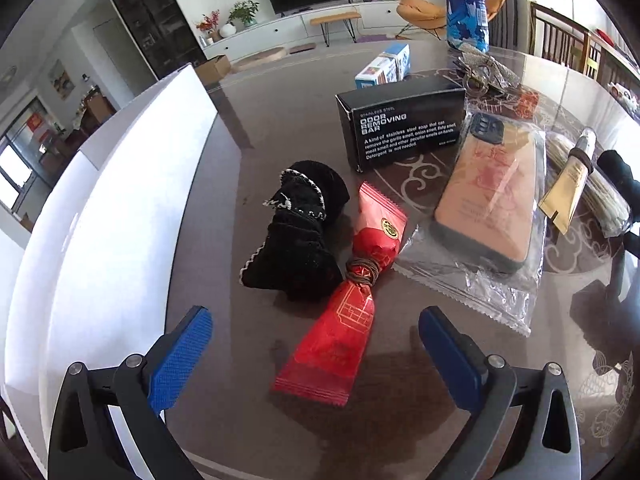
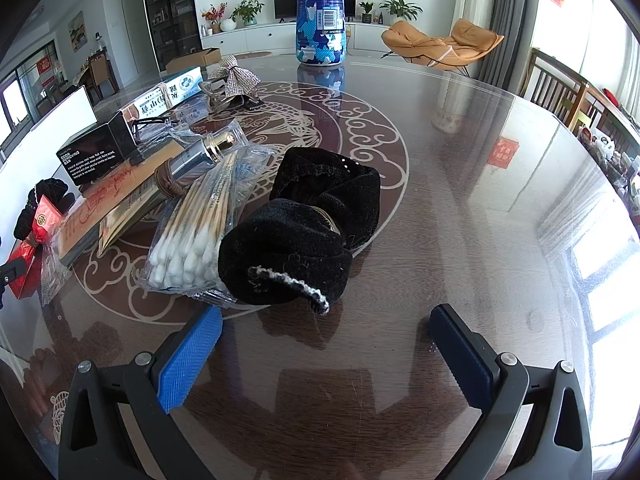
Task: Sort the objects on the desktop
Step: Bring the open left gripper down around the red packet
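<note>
My left gripper (image 1: 316,344) is open and empty; a red wrapped candy packet (image 1: 348,312) lies between and just beyond its blue fingers. Beside the packet is a black knitted item (image 1: 296,236). Farther on are a black box marked "odor removing bar" (image 1: 400,128) and an orange phone case in clear plastic (image 1: 488,200). My right gripper (image 2: 326,344) is open and empty, just short of a second black knitted item (image 2: 304,236). A bag of cotton swabs (image 2: 196,236) lies to its left.
A white box (image 1: 100,216) stands along the left of the dark glass table (image 2: 480,200). A blue patterned bottle (image 2: 320,12) stands at the far side. A gold tube (image 1: 568,184), a silver bow (image 2: 234,76) and a toothpaste box (image 2: 168,98) lie among the clutter.
</note>
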Demonstrator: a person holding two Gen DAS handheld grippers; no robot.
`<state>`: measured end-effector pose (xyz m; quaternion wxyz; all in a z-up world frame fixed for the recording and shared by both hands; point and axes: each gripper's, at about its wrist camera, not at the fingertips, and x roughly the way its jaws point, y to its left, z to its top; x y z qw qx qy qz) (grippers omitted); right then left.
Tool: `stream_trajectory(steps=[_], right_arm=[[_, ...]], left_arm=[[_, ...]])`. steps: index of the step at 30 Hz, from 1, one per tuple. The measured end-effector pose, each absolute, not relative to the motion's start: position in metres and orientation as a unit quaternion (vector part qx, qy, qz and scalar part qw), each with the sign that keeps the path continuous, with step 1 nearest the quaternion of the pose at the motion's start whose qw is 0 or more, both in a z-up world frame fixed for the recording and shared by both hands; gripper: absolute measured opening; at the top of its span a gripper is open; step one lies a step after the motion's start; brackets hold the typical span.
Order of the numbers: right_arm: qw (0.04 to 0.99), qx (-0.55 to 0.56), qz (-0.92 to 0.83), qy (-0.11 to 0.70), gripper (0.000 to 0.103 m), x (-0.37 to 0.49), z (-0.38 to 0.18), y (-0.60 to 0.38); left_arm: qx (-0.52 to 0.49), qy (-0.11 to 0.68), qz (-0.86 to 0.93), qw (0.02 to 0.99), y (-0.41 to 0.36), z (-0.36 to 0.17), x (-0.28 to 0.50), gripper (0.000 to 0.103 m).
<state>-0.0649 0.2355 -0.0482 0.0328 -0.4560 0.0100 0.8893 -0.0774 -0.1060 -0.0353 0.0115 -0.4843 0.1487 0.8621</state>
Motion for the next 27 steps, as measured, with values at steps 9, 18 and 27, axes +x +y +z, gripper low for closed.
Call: stream_trajectory(steps=[9,18,27], right_arm=[[0.033,-0.456,0.889,0.01,0.103,-0.065,-0.048,0.235],[0.033,-0.456,0.889,0.01,0.103,-0.065,-0.048,0.235],[0.033,-0.456,0.889,0.01,0.103,-0.065,-0.048,0.235]], left_arm=[[-0.53,0.115,0.834,0.105,-0.101,-0.051,-0.098,0.103],[-0.536,0.079,0.833,0.11,-0.105,-0.052,-0.115,0.103],[-0.515,0.074,0.847,0.108,-0.107,-0.041,-0.095,0.034]])
